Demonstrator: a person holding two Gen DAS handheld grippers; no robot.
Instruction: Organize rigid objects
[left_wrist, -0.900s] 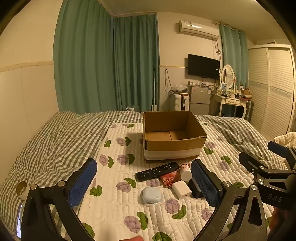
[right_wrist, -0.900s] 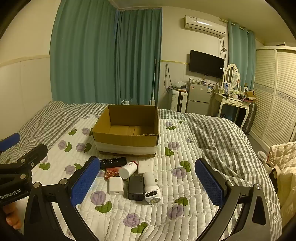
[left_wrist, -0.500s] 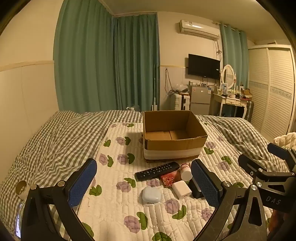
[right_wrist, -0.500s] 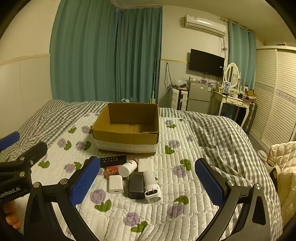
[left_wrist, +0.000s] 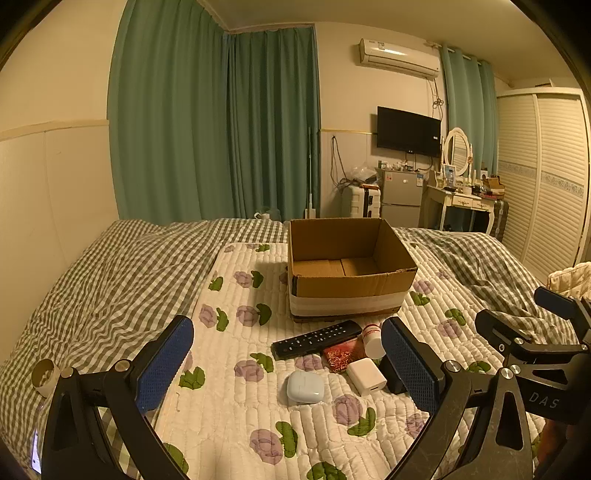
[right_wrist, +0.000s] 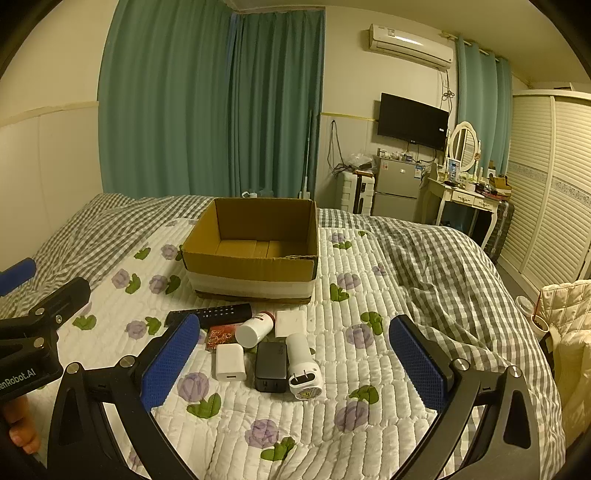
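Two grippers above a bed, both with jaws spread wide and holding nothing: left gripper (left_wrist: 286, 363) over the flowered quilt (left_wrist: 229, 417), right gripper (right_wrist: 295, 363) a little to its right. Straight ahead, an open cardboard box (right_wrist: 255, 258) standing upright on the quilt, nothing visible inside. Just in front of the box, a small cluster of things lying close together: black remote control (left_wrist: 317, 338), white bottle with red cap (right_wrist: 255, 329) on its side, red packet (left_wrist: 341, 356), white square charger (right_wrist: 230, 362), black charger (right_wrist: 271, 365), white round plug (right_wrist: 303, 365), flat white square (right_wrist: 291, 323) beside the bottle. Slightly apart on the left, nearer the left gripper, a pale blue earbud case (left_wrist: 304, 386). All of these outside the box, none touched by any finger.
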